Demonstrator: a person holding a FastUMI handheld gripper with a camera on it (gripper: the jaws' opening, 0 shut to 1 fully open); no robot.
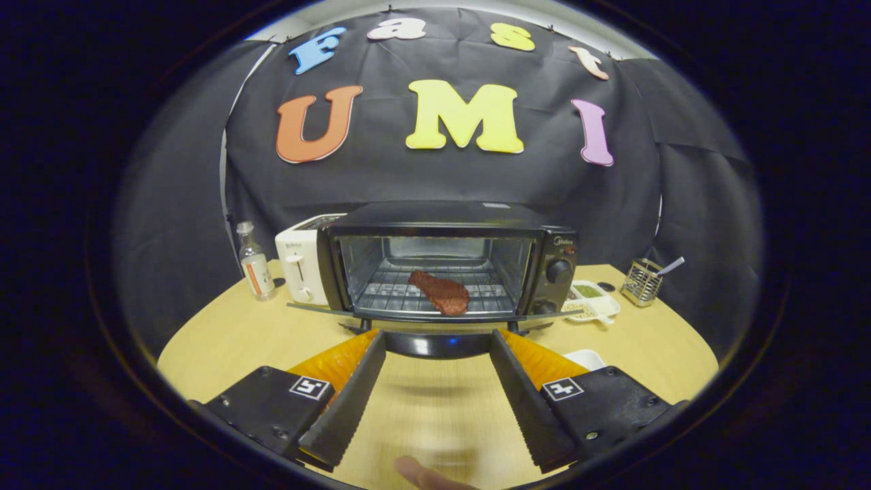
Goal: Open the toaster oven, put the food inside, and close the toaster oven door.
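A black toaster oven [449, 262] stands on the wooden table just beyond my fingers. Its glass door [435, 316] is folded down flat toward me, with the handle [439, 344] right at my fingertips. On the wire rack [395, 292] inside lies a reddish-brown piece of meat [441, 292]. My gripper [437, 340] is open, its fingers spread wide with only bare table between them, and the fingertips flank the door handle without pressing on it.
A white toaster [301, 265] and a small glass bottle [254, 269] stand left of the oven. Right of it are a white divided dish [593, 299] and a wire-mesh holder [643, 280]. A small white dish [586, 357] peeks behind my right finger. A fingertip [422, 473] shows nearest me.
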